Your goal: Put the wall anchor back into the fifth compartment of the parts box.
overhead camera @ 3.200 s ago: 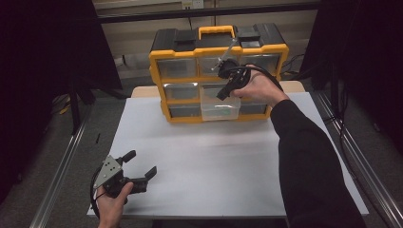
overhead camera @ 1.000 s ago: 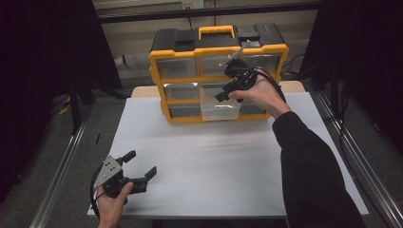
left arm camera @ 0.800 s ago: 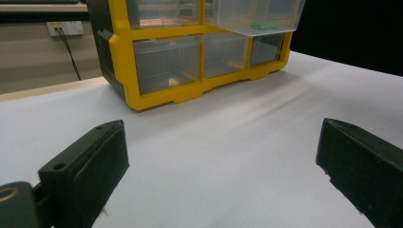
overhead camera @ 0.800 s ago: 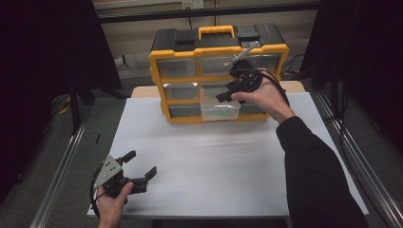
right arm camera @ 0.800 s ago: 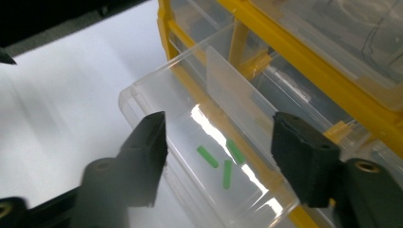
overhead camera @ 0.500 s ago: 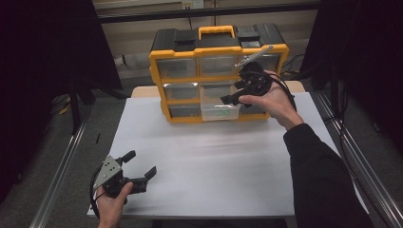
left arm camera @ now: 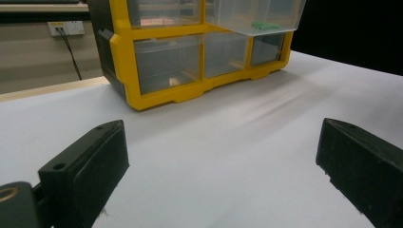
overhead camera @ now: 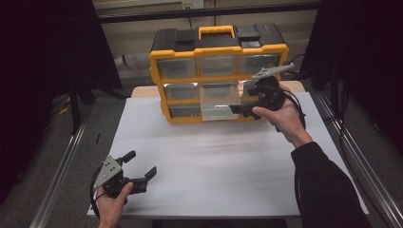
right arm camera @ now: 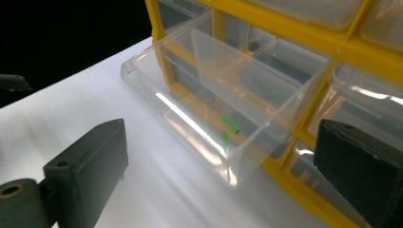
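A yellow and black drawer organizer stands at the back of the white table. Its clear middle drawer is pulled out, and small green pieces lie on its floor. Just right of that drawer my right gripper hovers. Its jaws have just been opening and stand open with nothing between them. The right gripper view looks between them down into the drawer. At the front left my left gripper rests open and empty on the table, facing the organizer.
White sheet covers the table between the two grippers. Metal rails run along both sides of the table. A wall socket and cable sit behind the organizer. The other drawers are pushed in.
My right hand has moved right and slightly down, from the drawer front to a spot beside it. Its jaws spread wider. The left gripper has not moved.
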`<act>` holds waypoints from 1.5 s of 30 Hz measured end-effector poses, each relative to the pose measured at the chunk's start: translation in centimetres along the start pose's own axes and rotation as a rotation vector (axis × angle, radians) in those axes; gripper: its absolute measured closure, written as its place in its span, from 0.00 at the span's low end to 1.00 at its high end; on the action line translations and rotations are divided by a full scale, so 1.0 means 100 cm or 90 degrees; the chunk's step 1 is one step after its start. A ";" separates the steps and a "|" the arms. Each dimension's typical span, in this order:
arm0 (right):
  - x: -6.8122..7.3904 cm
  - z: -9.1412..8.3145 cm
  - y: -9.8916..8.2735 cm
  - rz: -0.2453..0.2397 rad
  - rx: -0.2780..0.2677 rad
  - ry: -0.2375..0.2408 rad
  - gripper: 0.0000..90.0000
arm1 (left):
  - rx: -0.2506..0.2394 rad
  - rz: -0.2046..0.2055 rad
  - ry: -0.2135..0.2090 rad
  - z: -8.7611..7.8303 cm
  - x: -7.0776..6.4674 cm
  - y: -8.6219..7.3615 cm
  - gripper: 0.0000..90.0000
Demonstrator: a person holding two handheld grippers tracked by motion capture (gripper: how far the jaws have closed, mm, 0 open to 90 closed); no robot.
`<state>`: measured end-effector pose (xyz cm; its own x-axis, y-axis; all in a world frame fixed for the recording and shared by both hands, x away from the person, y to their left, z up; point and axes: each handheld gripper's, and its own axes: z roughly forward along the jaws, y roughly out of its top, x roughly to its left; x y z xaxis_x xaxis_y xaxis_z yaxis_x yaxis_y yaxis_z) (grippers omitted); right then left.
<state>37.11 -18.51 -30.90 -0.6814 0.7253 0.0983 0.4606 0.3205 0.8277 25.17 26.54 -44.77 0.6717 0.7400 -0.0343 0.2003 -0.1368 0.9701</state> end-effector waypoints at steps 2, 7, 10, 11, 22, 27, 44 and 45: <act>0.000 -0.003 -0.010 -0.001 -0.016 0.000 0.01 | 0.000 -0.003 0.001 0.000 0.000 0.000 0.04; -0.002 -0.004 -0.030 0.015 -0.028 -0.016 0.02 | -0.002 -0.004 0.002 0.000 -0.001 0.000 0.04; -0.004 -0.007 -0.042 0.031 -0.050 -0.009 0.01 | 0.001 -0.005 0.003 0.000 0.000 0.000 0.04; -0.004 -0.008 -0.046 0.037 -0.052 -0.012 0.01 | 0.001 -0.005 0.002 0.000 0.000 0.000 0.04; 0.006 -0.011 -0.090 0.041 -0.061 -0.060 0.03 | -0.002 -0.008 0.004 -0.002 0.002 0.000 0.04; 0.006 -0.016 -0.110 0.046 -0.081 -0.088 0.03 | -0.007 -0.018 0.007 -0.003 0.001 0.000 0.04; 0.016 -0.038 -0.164 0.063 -0.134 -0.143 0.04 | -0.006 -0.022 0.007 -0.005 0.004 -0.002 0.03; 0.017 -0.039 -0.167 0.064 -0.139 -0.142 0.04 | -0.003 -0.018 0.009 -0.005 0.004 -0.002 0.03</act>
<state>26.03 -24.97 -42.38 -0.4867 0.8697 0.0820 0.3703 0.1204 0.9211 25.08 27.23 -44.85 0.6558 0.7527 -0.0590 0.2163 -0.1125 0.9698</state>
